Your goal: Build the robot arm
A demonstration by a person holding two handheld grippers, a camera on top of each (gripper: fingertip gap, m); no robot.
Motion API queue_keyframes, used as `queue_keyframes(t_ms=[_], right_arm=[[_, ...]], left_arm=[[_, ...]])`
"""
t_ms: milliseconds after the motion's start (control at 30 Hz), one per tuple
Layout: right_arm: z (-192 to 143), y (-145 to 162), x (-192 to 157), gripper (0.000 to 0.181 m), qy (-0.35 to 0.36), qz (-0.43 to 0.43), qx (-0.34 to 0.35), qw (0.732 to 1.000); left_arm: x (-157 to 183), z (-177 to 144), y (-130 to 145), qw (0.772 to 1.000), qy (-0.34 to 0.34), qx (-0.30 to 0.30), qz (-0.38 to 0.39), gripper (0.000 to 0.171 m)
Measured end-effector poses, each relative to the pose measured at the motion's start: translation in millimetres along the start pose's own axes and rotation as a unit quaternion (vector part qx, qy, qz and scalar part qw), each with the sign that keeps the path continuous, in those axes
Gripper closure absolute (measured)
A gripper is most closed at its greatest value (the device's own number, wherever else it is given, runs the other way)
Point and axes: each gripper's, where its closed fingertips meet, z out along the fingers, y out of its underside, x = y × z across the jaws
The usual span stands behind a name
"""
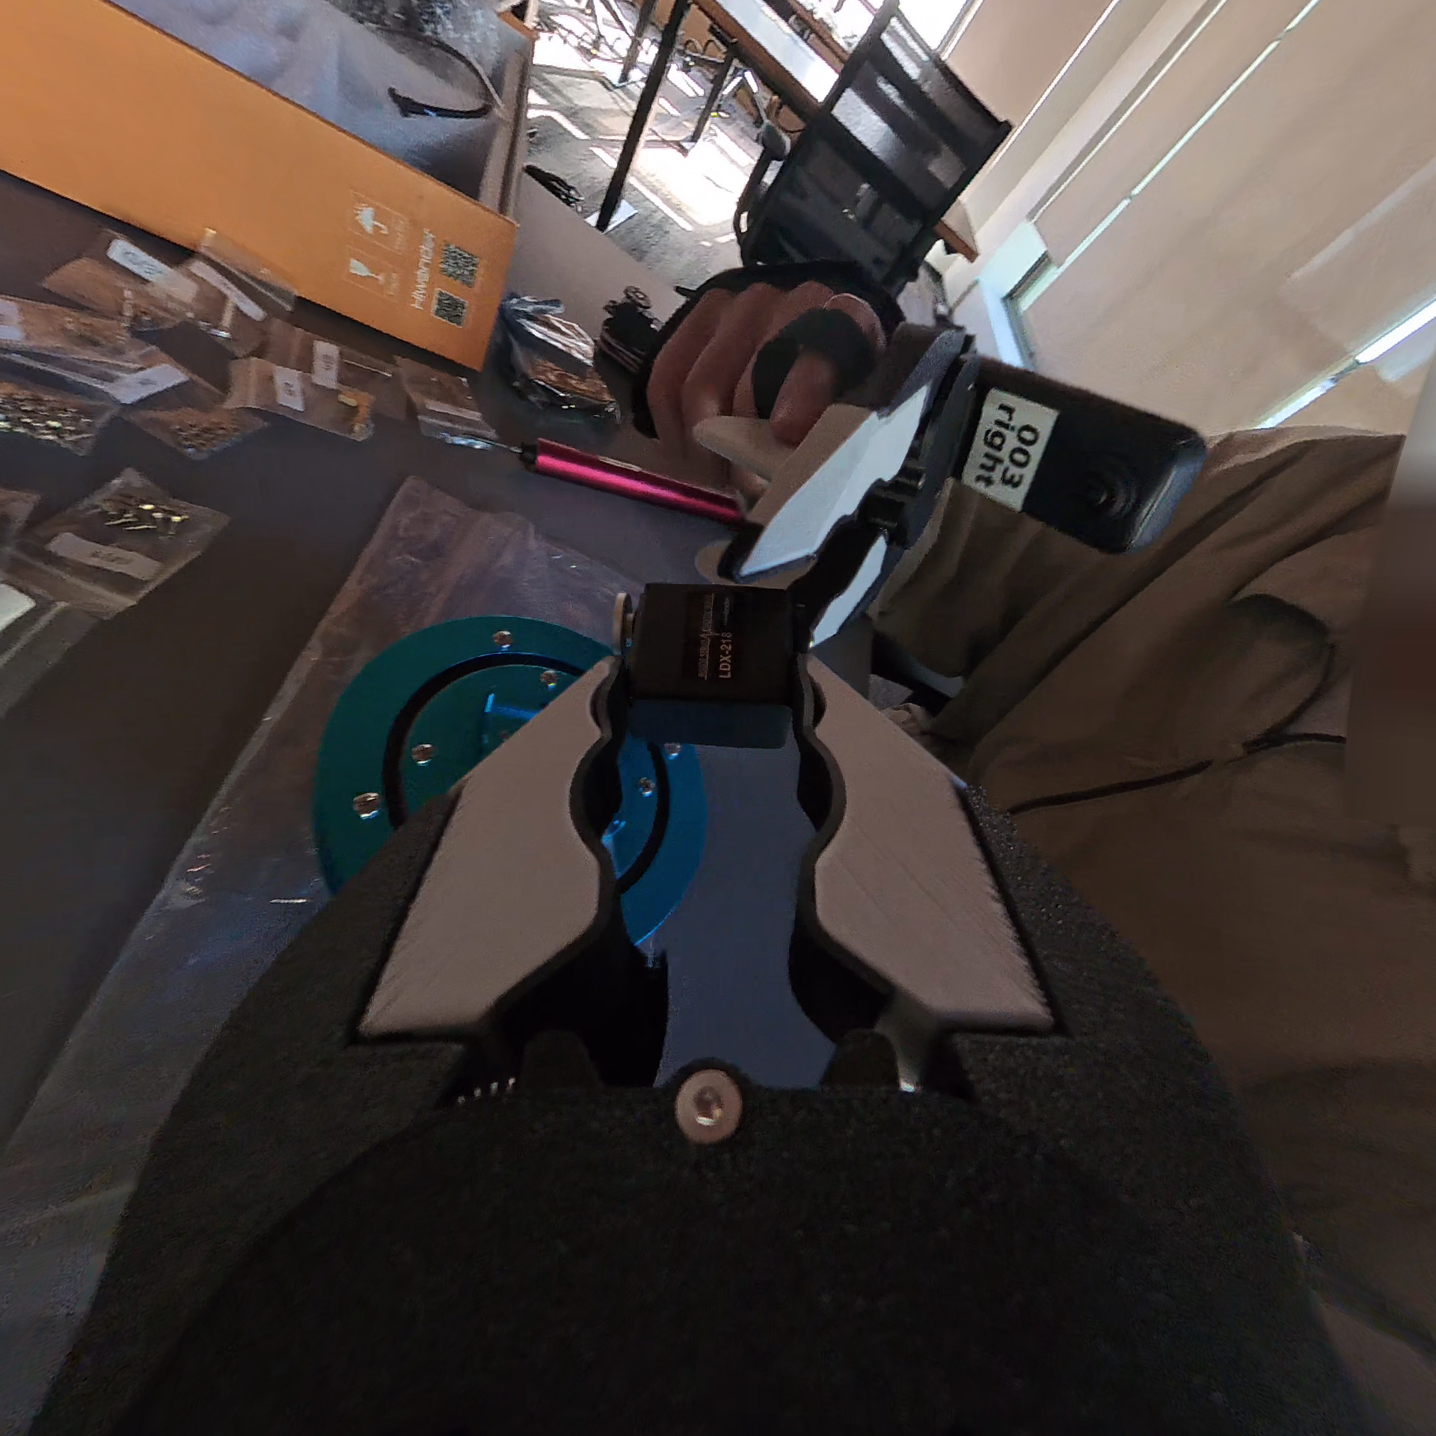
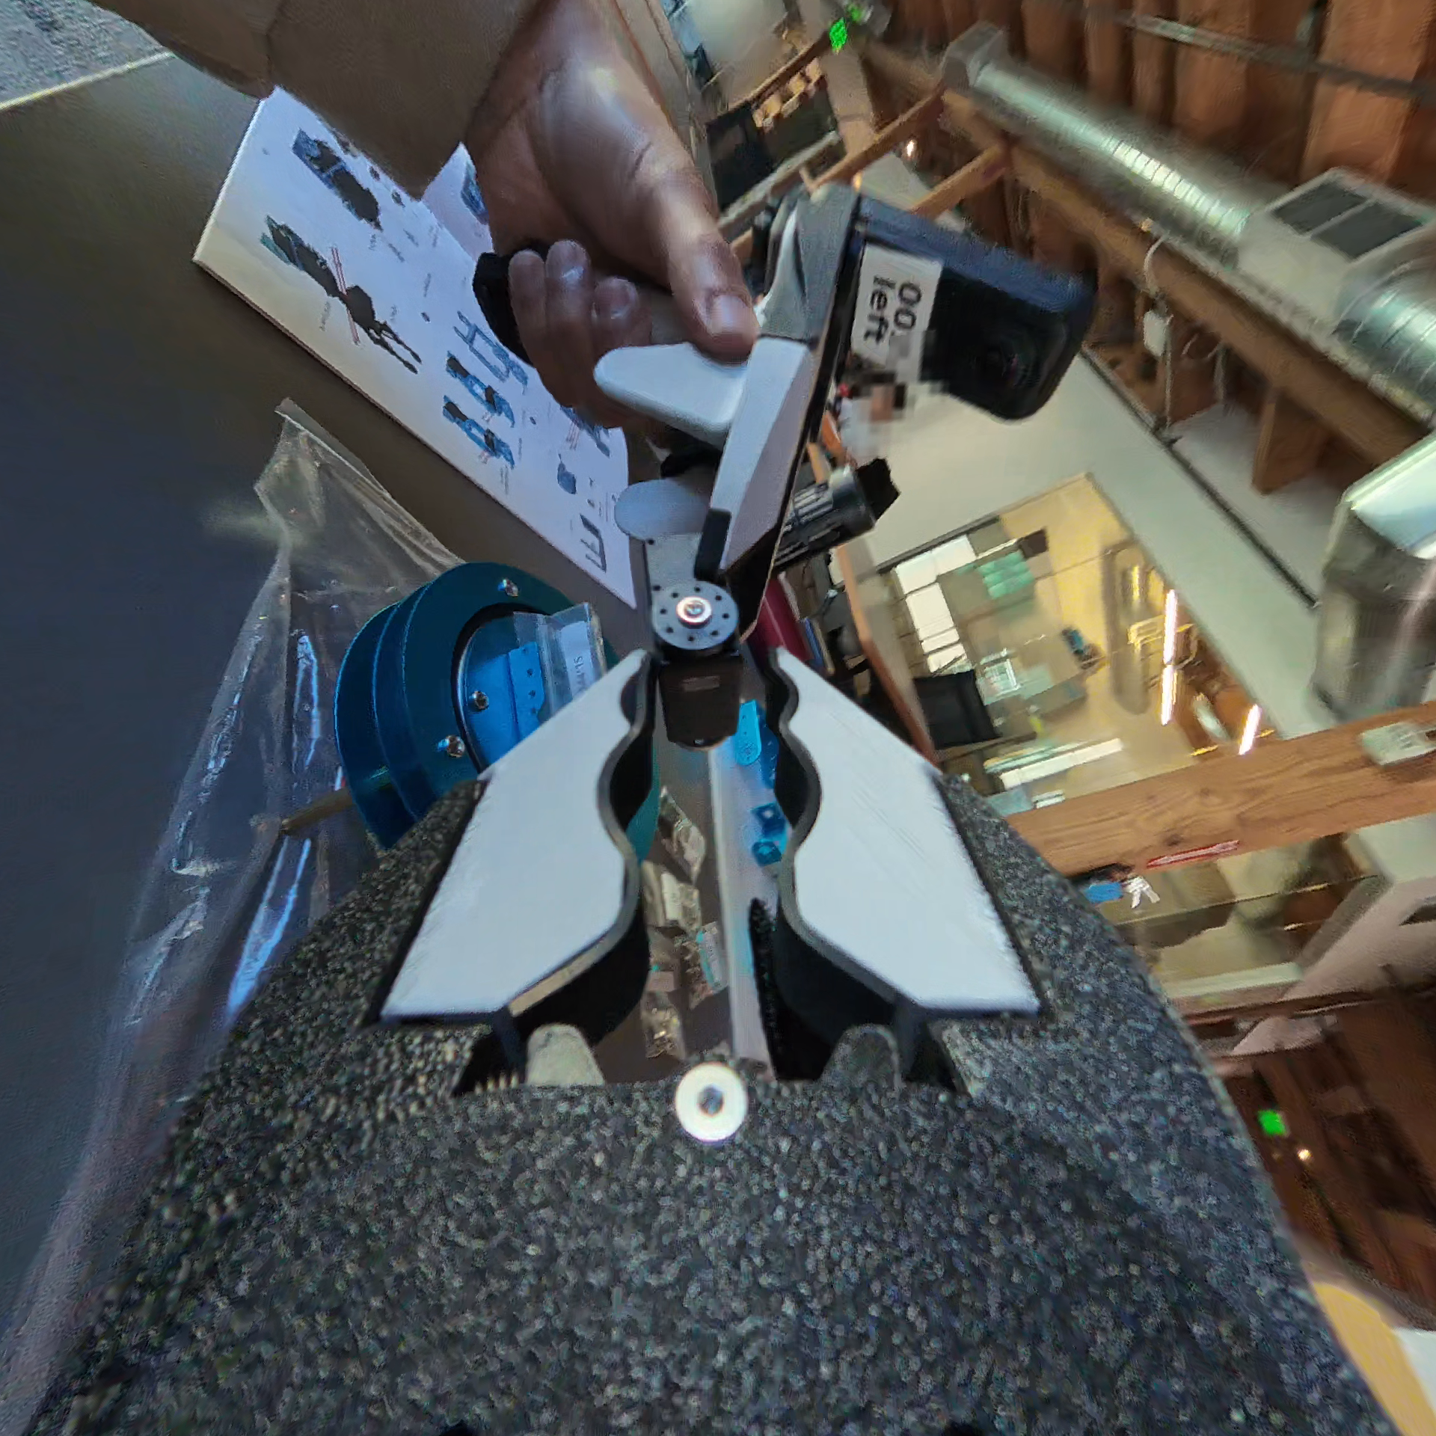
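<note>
Over on the left, teal metal disc [image 1: 404, 723] sitting on a clear plastic bag [image 1: 435, 559]. Dead centre, left gripper [image 1: 709, 676] clamped on a small black servo [image 1: 719, 649]. Right gripper [image 2: 709, 672] open a bit wider than that same servo, 2 tips flanking it, contact unclear. Pink screwdriver [image 1: 629, 478] lying on the table behind.

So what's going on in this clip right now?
A person holds a gripper in each hand above a dark table. The left gripper is shut on a small black servo, and the right gripper has its fingertips about the same servo's other end, near its round horn. A blue round metal base lies beneath on a clear plastic bag.
</note>
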Motion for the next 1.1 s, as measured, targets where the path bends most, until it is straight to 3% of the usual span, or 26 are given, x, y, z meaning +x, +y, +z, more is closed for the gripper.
queue_keyframes(t_ms=[67, 167, 267, 333, 400, 467, 533, 633, 733, 867, 967, 1033, 1100], right_arm=[[-3, -7, 1, 0.159, 0.002, -0.015, 0.011, 1.0], [-4, -8, 5, 0.16, -0.029, 0.032, 0.006, 0.999], [-5, -10, 5, 0.161, -0.102, 0.151, 0.016, 0.983], [-4, -9, 7, 0.162, -0.159, 0.272, 0.026, 0.949], [1, -2, 15, 0.162, -0.185, 0.39, 0.036, 0.901], [4, 4, 5, 0.161, -0.274, 0.511, 0.012, 0.814], [10, 9, 4, 0.161, -0.301, 0.588, 0.009, 0.75], [17, 14, -12, 0.162, -0.36, 0.685, -0.027, 0.632], [25, 21, -17, 0.164, -0.376, 0.734, -0.03, 0.565], [24, 26, -19, 0.163, -0.398, 0.767, -0.034, 0.502], [21, 28, -10, 0.163, -0.398, 0.777, -0.016, 0.487], [19, 29, -5, 0.162, -0.395, 0.775, -0.011, 0.493], [18, 31, -3, 0.163, -0.39, 0.772, -0.013, 0.502]], left_arm=[[7, 0, -3, 1.0, 0.02, 0.012, -0.014, 0.131], [10, -1, -7, 0.999, 0.024, 0.029, -0.035, 0.13], [13, -3, -6, 0.999, 0.018, 0.038, -0.027, 0.129], [7, -10, -7, 0.998, -0.021, 0.053, -0.005, 0.125], [-3, -20, -6, 0.995, -0.084, 0.055, 0.027, 0.112], [-16, -29, 4, 0.981, -0.173, 0.027, 0.088, 0.108], [-18, -34, 13, 0.958, -0.238, -0.009, 0.159, 0.108], [-16, -38, 24, 0.937, -0.276, -0.05, 0.21, 0.116], [-18, -40, 31, 0.948, -0.256, -0.05, 0.181, 0.135], [-34, -34, 42, 0.953, -0.248, -0.06, 0.164, 0.14], [-45, -27, 45, 0.956, -0.243, -0.065, 0.151, 0.138], [-50, -25, 45, 0.962, -0.23, -0.063, 0.131, 0.126], [-50, -22, 47, 0.97, -0.204, -0.059, 0.114, 0.126]])
